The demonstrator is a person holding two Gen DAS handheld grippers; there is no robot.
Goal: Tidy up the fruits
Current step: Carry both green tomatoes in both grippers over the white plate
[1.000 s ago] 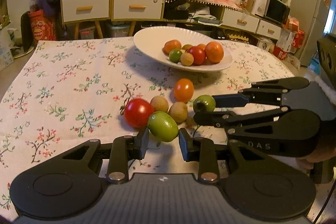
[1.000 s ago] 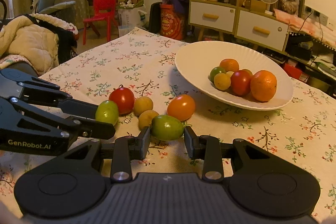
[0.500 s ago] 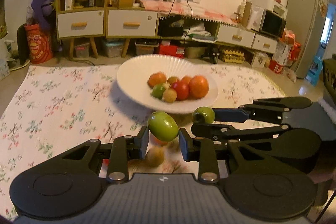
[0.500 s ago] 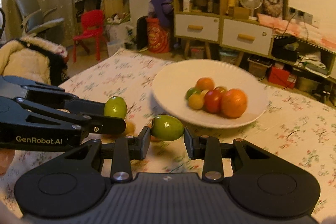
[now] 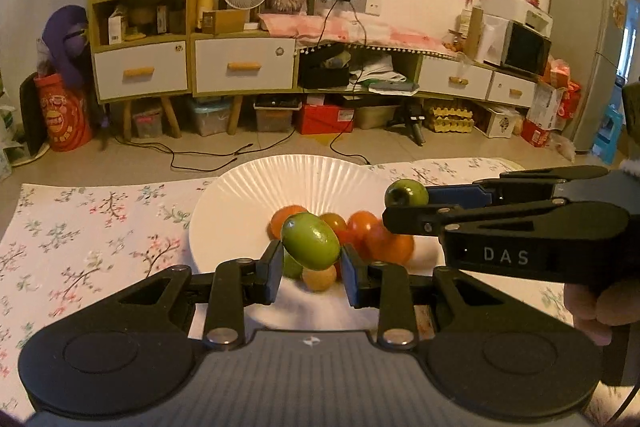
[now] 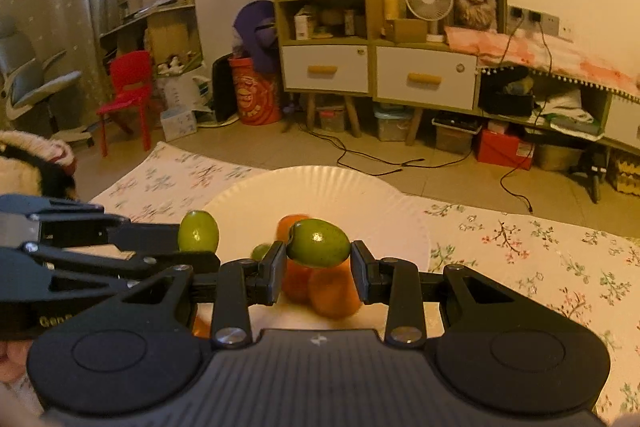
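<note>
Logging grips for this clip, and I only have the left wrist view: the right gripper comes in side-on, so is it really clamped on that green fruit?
Observer: Yes. In the right wrist view the right gripper pinches its green fruit between both pads.
Operator: Is it over the plate?
Observer: It hangs in front of the white plate, above the orange fruits.
Operator: Anything left of the table?
Observer: A red chair stands on the floor there.
</note>
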